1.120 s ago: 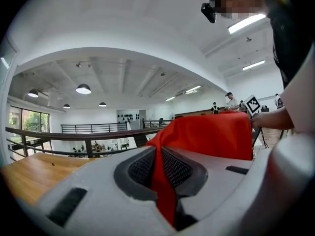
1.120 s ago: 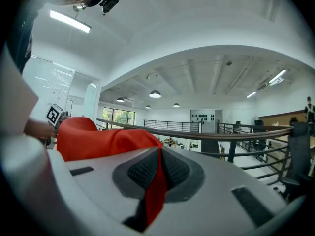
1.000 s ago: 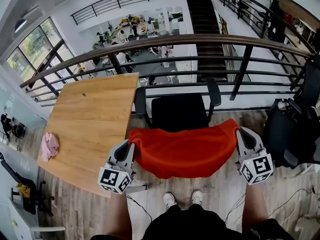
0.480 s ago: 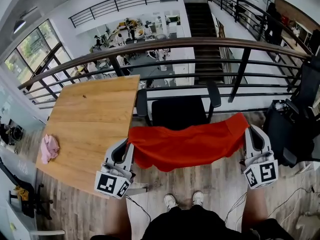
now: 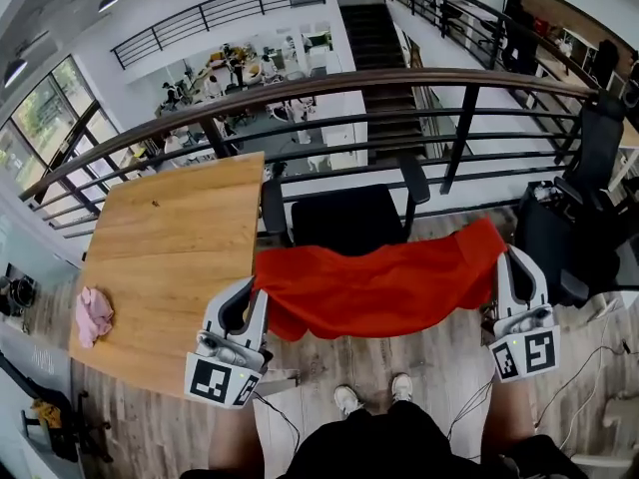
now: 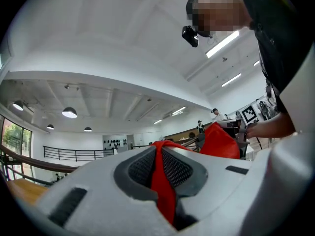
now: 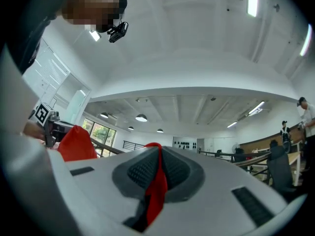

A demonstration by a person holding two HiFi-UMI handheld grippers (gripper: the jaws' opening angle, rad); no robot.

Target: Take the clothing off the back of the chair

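Note:
A red garment hangs stretched between my two grippers, lifted in front of the black office chair. My left gripper is shut on the garment's left corner, and red cloth shows pinched between its dark pads. My right gripper is shut on the right corner, with a strip of red cloth clamped between its pads. The garment sags in the middle and hides the chair's back. The chair's seat and both armrests show behind its top edge.
A wooden table stands left of the chair, with a pink cloth near its left edge. A dark railing runs behind the chair. Another black chair with bags stands at the right. The person's feet are below the garment.
Both grippers have risen with the garment. The cloth has come up off the chair's back and is pulled wider, the right gripper moving outward to the right.

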